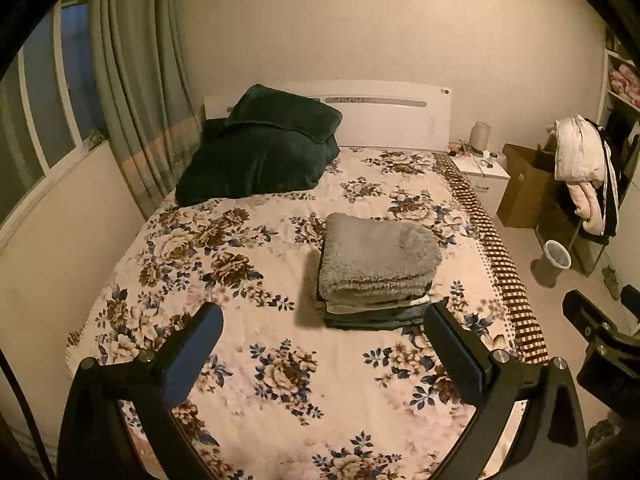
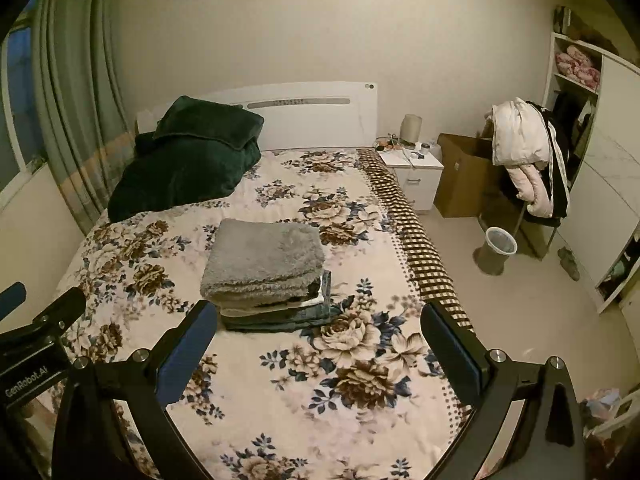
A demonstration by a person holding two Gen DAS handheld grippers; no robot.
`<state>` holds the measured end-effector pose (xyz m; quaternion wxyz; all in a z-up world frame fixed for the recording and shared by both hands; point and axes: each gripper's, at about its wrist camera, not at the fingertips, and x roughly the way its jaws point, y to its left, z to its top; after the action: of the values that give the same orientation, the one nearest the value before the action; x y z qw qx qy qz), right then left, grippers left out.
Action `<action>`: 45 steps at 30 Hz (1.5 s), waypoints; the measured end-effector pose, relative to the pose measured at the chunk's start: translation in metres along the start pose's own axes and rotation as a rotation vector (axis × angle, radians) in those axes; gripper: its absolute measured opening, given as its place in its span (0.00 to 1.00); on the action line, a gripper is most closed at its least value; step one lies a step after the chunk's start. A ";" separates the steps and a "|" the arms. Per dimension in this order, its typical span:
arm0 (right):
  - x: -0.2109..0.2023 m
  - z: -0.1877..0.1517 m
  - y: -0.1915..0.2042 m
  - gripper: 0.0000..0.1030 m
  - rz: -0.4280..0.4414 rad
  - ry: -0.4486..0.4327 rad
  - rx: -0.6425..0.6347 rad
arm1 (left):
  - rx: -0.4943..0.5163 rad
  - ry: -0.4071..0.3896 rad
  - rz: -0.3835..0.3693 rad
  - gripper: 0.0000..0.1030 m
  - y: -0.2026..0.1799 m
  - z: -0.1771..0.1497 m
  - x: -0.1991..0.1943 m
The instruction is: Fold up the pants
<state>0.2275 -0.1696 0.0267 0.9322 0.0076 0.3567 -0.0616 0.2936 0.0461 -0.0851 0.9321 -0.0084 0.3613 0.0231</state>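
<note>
Both held up over the near end of the bed (image 1: 168, 240): left gripper (image 1: 324, 344) and right gripper (image 2: 318, 340), fingers wide apart, holding nothing. Folded pants (image 2: 262, 258) stacked mid-bed, nearer the right edge. Folding looks done; next, probably nothing, or another pair to grab.

Left matte-black two-finger gripper (image 1: 323, 340), blue-padded fingers (image 1: 192, 364), silver screws, right matte-black gripper (image 2: 318, 338) alike, white "GenRobot.AI" marking on left gripper body

Under the grey fleece (image 1: 378, 258) at twelve o'clock, the stacked garments (image 2: 276, 312) show only edges, so which are pants is unclear. Items on the nightstand (image 2: 414, 162) are too small to identify.
</note>
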 end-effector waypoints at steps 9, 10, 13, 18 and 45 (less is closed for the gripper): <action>0.004 -0.009 0.001 1.00 0.010 -0.006 -0.007 | -0.012 0.013 0.001 1.00 0.002 -0.003 0.003; 0.003 -0.008 0.001 1.00 0.012 -0.005 -0.004 | -0.014 0.014 0.001 1.00 0.003 -0.004 0.003; 0.001 -0.012 0.003 1.00 0.016 -0.006 -0.007 | -0.026 0.018 0.000 1.00 0.004 -0.005 0.002; -0.001 -0.014 0.004 1.00 0.018 -0.009 -0.004 | -0.029 0.012 -0.004 1.00 0.005 -0.005 -0.001; -0.005 -0.019 0.004 1.00 0.039 0.004 -0.011 | -0.030 0.000 -0.006 1.00 0.008 -0.009 -0.004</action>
<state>0.2115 -0.1638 0.0157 0.9326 0.0095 0.3585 -0.0415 0.2842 0.0537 -0.0892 0.9319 -0.0236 0.3610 0.0257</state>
